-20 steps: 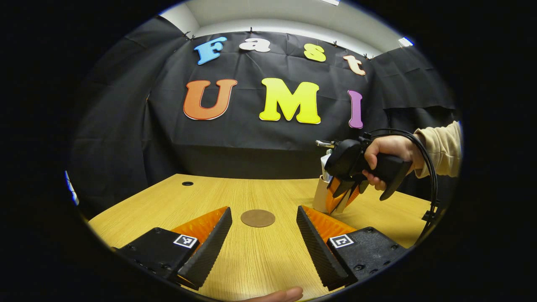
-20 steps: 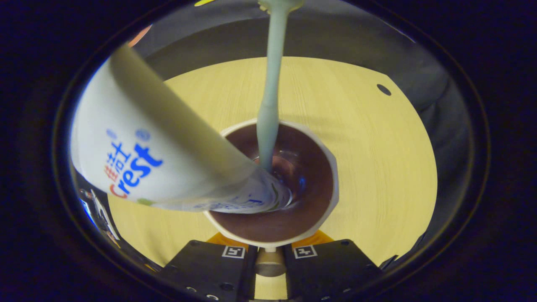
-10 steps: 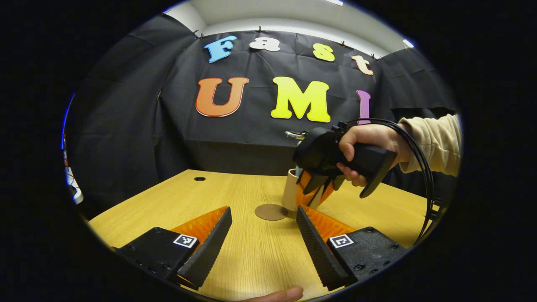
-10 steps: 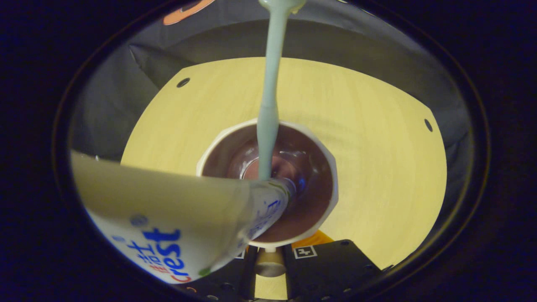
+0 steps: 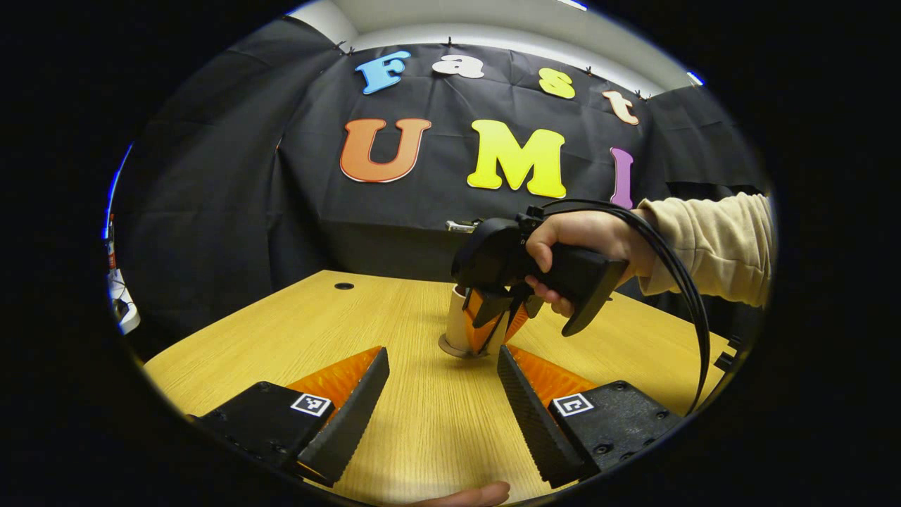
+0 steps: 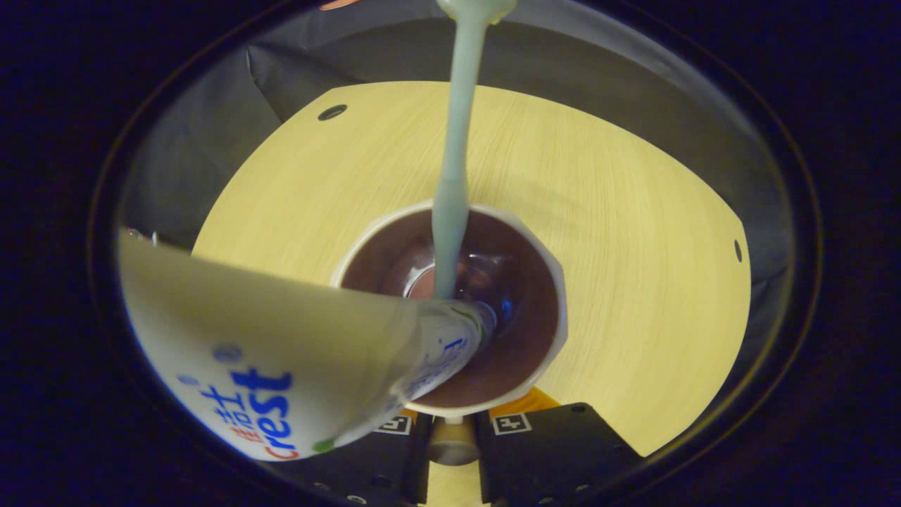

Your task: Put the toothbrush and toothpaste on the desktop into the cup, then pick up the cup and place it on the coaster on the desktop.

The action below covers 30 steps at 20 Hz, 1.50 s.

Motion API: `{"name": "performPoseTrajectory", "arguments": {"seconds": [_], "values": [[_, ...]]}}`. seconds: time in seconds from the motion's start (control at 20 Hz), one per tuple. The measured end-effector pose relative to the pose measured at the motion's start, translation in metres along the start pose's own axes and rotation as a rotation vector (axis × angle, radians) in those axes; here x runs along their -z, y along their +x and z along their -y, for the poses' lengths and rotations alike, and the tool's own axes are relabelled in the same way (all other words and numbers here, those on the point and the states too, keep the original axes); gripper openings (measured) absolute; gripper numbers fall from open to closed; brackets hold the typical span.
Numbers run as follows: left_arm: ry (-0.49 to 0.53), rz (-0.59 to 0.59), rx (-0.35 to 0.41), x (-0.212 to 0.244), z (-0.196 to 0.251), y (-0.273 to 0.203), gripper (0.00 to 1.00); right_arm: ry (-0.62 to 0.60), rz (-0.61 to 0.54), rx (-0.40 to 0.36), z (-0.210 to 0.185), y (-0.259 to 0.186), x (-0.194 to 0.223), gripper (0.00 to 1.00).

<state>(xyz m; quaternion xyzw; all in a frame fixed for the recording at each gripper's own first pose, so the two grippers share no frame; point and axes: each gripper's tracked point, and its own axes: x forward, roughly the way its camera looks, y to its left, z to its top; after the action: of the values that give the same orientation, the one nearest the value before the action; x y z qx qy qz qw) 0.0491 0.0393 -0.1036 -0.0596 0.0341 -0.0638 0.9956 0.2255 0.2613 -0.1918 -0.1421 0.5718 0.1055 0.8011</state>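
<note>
Left gripper [image 5: 442, 394] jaws wide apart, right gripper [image 5: 496, 325] jaws closed

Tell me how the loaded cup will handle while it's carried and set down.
Probably top-heavy: the toothpaste and toothbrush lean well out past the cup rim. They may shift as it is moved. The right hand-held gripper is on the cup, over the coaster, so release gently.

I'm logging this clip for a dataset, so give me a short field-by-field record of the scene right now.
cup: upright, gripped by right tongs, over the coaster; contact unclear
toothbrush: standing in cup
toothpaste: leaning in cup
coaster: on desk, mostly hidden under cup
right tongs: shut on cup, held by a hand
left tongs: open, holding nothing, low over desk
</note>
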Motion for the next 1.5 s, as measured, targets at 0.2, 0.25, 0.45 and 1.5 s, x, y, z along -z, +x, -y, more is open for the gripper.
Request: {"name": "performPoseTrajectory", "arguments": {"seconds": [0.2, 0.25, 0.45, 1.5], "values": [[-0.025, -0.032, -0.021, 0.007, -0.006, 0.002, 0.99, -0.012, 0.026, -0.003, -0.003, -0.007, -0.002, 0.27], [-0.027, -0.036, -0.028, 0.008, -0.008, 0.0, 0.99, -0.01, 0.038, 0.005, 0.0, -0.01, -0.003, 0.31], [-0.01, -0.032, -0.054, 0.004, -0.014, -0.003, 0.98, 0.009, 0.096, -0.034, -0.002, -0.03, 0.003, 0.52], [0.055, 0.072, -0.051, -0.046, 0.041, -0.078, 0.98, 0.108, 1.037, 0.207, 0.089, -0.231, 0.19, 0.96]]}}
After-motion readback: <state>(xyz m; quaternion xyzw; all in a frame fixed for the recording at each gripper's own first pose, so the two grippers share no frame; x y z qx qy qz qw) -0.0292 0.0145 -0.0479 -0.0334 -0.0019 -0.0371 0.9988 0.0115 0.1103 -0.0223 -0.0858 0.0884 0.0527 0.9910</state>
